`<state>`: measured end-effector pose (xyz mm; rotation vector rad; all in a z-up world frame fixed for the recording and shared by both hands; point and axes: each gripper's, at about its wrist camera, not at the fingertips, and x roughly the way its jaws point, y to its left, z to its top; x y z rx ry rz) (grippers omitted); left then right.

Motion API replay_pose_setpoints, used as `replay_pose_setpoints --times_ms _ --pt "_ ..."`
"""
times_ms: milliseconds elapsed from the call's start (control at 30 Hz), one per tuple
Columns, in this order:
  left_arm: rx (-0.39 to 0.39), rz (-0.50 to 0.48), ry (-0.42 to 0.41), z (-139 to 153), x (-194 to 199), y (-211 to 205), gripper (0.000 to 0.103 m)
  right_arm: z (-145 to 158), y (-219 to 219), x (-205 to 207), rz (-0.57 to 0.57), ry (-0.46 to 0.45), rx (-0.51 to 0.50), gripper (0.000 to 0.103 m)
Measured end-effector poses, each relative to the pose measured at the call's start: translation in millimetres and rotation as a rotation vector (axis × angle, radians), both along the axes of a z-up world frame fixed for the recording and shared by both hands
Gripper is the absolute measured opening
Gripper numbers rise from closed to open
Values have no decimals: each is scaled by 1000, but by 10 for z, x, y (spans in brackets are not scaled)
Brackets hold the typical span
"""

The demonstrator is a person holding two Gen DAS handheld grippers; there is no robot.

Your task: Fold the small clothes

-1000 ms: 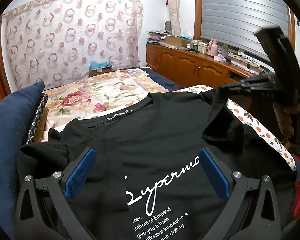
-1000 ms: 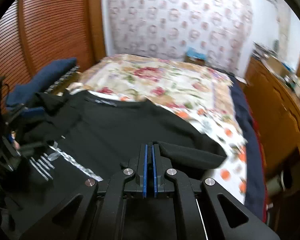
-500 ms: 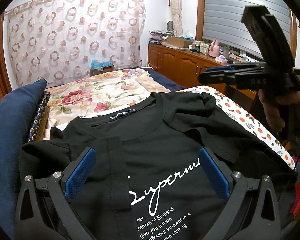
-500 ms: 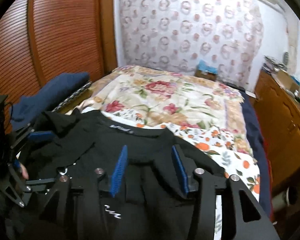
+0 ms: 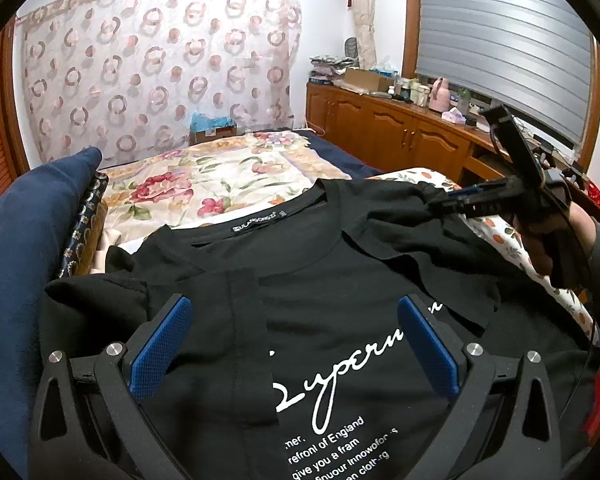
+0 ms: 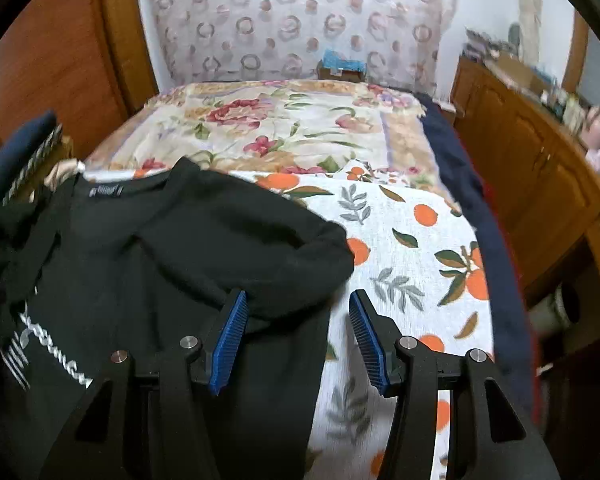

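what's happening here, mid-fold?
A person with a handheld gripper in each hand is folding a black T-shirt laid print-up on a bed. One sleeve is already folded in across the chest. The right gripper has just been opening its jaws, which now straddle the shirt's side edge by the other sleeve without pinching it. The left gripper hovers open over the print.

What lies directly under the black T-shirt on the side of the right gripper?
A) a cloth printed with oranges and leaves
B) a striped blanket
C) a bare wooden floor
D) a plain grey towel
A: beside the black T-shirt, ahead of the open right gripper, the cloth with oranges and leaves spreads out from under the shirt's edge.
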<state>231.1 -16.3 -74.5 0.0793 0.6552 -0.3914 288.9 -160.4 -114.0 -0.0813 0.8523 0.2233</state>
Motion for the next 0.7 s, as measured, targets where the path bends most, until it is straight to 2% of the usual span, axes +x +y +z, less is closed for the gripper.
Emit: replay_pose_setpoints --times_ms 33,67,100,133,200,333,400,467,533,667,700 --pt "2 2 3 -4 6 7 103 3 -9 68 -1 0 15 55" --pt "3 4 5 -12 13 10 103 33 -3 153 3 -6 22 46" --pt "4 6 9 -20 19 16 103 63 6 193 16 -17 34 34" --pt "5 8 10 -25 20 16 103 98 34 233 41 -31 47 9" --pt "8 10 10 -25 20 19 103 174 90 279 73 -84 42 8" --pt "4 22 3 -13 15 45 103 209 48 202 65 -178 42 8" --pt "-4 29 3 -5 23 63 103 176 22 159 43 -196 22 15" --pt "-6 31 3 -3 25 66 103 149 -25 64 1 -181 -9 41" --pt "-5 33 1 2 28 64 103 106 -61 -31 6 -161 11 45" --pt "-9 54 -18 19 36 83 103 25 -60 -236 23 -115 11 61" --pt "-17 65 -31 33 31 103 103 -5 -66 -260 39 -88 22 61"
